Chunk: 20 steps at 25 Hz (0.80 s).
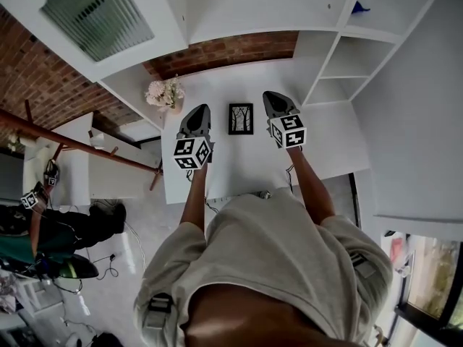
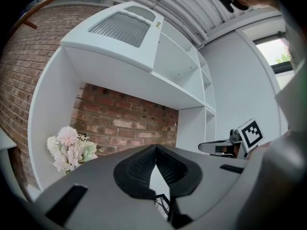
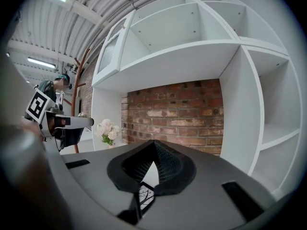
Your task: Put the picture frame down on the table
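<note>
Left gripper (image 1: 201, 109) and right gripper (image 1: 268, 95) are hovering, jaws pressed together and empty; the picture frame (image 1: 241, 118) is resting between them on the white table (image 1: 239, 172).

Red brick wall (image 1: 224, 49) far behind white counter (image 1: 325, 147). White open shelves (image 1: 376, 56) right, ribbed-glass cabinet (image 1: 98, 9) far left. Pale flowers (image 1: 165, 92) far left on counter. Wooden coat rack (image 1: 72, 139) left, grey floor (image 1: 137, 244), window (image 1: 434, 273) near right.

Picture frame (image 2: 162, 206): in both your gripper views only a sliver shows below the jaws. Blue item (image 1: 359, 7), upper shelf (image 1: 394, 22): too small to identify. Table (image 1: 217, 176): your torso (image 1: 282, 266) covers part of its near edge.
</note>
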Tool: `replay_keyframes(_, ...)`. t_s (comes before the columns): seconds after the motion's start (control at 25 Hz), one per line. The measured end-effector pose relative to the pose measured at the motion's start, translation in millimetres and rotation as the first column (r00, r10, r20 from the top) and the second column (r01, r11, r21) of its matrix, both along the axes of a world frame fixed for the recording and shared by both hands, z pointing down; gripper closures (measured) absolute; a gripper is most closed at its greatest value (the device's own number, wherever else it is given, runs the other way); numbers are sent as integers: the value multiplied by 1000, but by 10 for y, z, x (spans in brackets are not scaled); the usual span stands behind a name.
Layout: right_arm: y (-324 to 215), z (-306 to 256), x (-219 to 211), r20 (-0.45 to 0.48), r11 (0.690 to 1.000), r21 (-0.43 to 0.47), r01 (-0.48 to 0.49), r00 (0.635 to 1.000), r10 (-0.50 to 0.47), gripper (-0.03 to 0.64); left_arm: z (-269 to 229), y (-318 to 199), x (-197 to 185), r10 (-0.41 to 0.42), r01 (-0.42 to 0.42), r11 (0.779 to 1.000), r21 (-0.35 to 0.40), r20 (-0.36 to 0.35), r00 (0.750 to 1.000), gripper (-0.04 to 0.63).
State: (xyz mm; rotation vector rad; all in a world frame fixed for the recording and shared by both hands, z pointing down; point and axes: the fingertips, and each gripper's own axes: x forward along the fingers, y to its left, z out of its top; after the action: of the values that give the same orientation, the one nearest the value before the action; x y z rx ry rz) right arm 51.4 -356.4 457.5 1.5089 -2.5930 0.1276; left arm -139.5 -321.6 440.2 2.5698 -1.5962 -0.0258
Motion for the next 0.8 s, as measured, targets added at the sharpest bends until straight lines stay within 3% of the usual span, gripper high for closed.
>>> replay_keyframes(0.8, 84, 61, 59, -8, 1000, -19, -3, 1000, 3, 592, 29, 61, 61, 8, -8, 1000, -8, 6, 1000, 580)
